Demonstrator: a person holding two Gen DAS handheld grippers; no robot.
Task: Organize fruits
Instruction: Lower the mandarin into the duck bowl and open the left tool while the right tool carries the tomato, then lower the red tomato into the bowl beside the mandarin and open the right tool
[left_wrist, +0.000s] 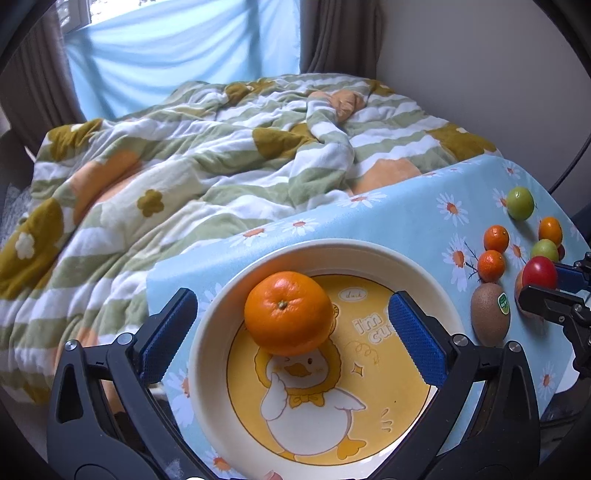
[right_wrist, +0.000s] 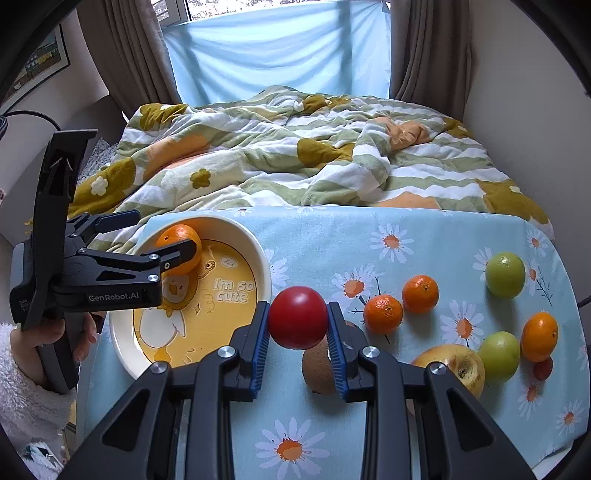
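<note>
Orange (left_wrist: 288, 313) free in plate (left_wrist: 221, 302), near rim.

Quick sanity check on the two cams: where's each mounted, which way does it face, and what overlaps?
Left wrist: on the left gripper, angled down over the duck plate with an orange in it; its own open fingers show, plus the right gripper's tip at the right edge.
Right wrist: on the right gripper, angled down at the tablecloth; its fingers clamp a red fruit; the left gripper and the hand holding it show.
Shared: plate, orange, kiwi, loose fruit, bed.
</note>
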